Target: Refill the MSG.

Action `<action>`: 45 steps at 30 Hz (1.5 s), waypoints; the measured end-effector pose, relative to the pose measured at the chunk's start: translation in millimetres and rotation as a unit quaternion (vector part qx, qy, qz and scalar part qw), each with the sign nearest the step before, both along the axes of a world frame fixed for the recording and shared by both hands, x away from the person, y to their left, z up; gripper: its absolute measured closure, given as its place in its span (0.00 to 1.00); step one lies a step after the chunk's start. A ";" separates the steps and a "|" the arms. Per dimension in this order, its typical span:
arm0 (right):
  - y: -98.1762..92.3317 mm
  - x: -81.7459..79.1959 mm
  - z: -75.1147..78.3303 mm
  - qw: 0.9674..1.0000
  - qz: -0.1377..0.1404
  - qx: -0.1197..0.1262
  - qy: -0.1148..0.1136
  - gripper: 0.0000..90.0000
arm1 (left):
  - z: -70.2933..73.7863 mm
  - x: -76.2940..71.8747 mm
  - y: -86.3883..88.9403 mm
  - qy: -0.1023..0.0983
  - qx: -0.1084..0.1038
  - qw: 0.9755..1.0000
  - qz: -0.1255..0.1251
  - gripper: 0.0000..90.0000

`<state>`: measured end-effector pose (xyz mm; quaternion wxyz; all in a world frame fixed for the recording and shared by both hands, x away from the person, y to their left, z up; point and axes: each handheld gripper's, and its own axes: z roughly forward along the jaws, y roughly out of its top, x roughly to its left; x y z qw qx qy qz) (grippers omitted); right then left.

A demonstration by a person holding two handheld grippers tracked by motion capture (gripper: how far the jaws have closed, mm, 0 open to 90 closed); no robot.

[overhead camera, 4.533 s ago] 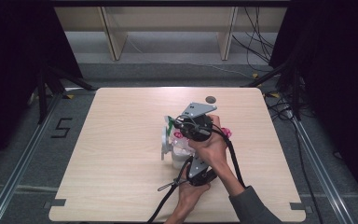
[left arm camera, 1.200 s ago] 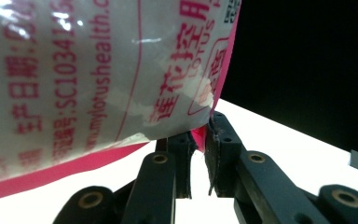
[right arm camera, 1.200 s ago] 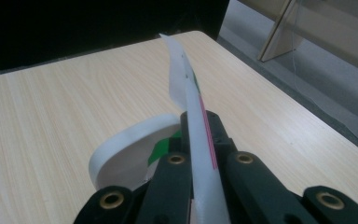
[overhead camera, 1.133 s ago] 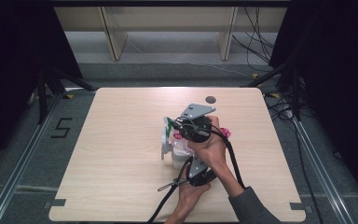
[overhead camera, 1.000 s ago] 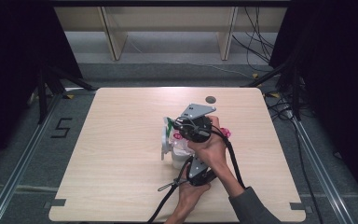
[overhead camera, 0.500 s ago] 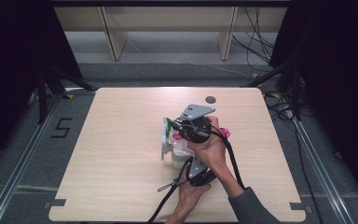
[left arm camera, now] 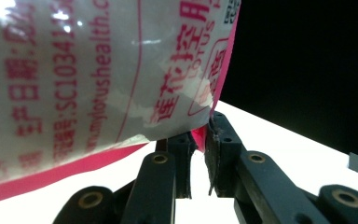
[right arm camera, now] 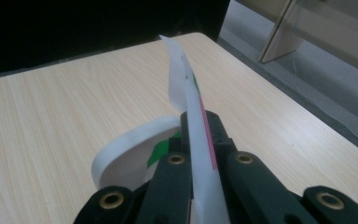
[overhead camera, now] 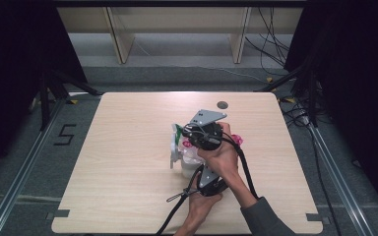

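Both hand-held grippers [overhead camera: 197, 147] clamp a printed pouch [left arm camera: 98, 70] above the pale wooden table [overhead camera: 118, 147] (dark curtains around).

A pale wooden tabletop [overhead camera: 128, 162] stands on a grey floor [overhead camera: 177, 73]. Beyond the tabletop rise light wooden furniture legs [overhead camera: 118, 34]. Black curtains [overhead camera: 15, 73] hang on both sides of it, with loose cables [overhead camera: 275, 44] at its far right.

Your worktop: light wood table [overhead camera: 128, 162], rounded corners, grey floor [overhead camera: 44, 147] beneath. Small dark round disc [overhead camera: 222, 104] lies near far edge, right of middle. White plastic packet [overhead camera: 182, 152] rests near centre.
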<state>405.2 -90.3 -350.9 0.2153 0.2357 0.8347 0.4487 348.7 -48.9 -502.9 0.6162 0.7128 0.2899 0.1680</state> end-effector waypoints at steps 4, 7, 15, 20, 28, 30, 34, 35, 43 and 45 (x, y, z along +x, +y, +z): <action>-1.6 -1.8 1.3 1.000 0.000 -0.001 0.008 1.00 | 0.1 -0.3 -0.9 0.000 0.000 1.000 -0.002 0.89; -1.6 -2.5 1.0 1.000 -0.008 0.009 0.012 1.00 | 0.1 0.0 -0.3 0.000 -0.001 1.000 -0.003 0.89; -1.5 -2.0 2.0 1.000 0.003 0.000 0.001 1.00 | 0.8 -0.1 -0.5 -0.001 -0.001 1.000 0.001 0.89; 1.1 -3.0 -2.0 1.000 -0.007 -0.001 0.008 1.00 | -0.5 0.0 -1.2 0.001 0.000 1.000 0.000 0.89; 0.7 -1.6 -2.0 1.000 -0.003 -0.003 0.004 1.00 | -0.7 -0.5 -1.4 0.002 -0.001 1.000 0.000 0.89; -0.5 -1.3 -0.3 1.000 -0.003 0.000 0.005 1.00 | -0.2 -0.6 -0.4 -0.001 0.001 1.000 0.002 0.89; 0.3 -4.5 0.2 1.000 -0.007 0.004 0.010 1.00 | -1.0 -0.4 -1.2 0.002 -0.001 1.000 0.000 0.89; 0.9 -2.9 -1.8 1.000 -0.006 -0.001 0.008 1.00 | -1.6 -0.4 -1.2 0.002 -0.001 1.000 0.000 0.89; 0.0 -1.7 -1.4 1.000 -0.001 0.000 -0.001 1.00 | -1.6 -0.1 -0.8 0.001 0.001 1.000 0.000 0.89; 1.3 -2.1 -3.6 1.000 -0.005 -0.001 0.004 1.00 | -2.2 0.0 -1.0 0.002 0.001 1.000 0.001 0.89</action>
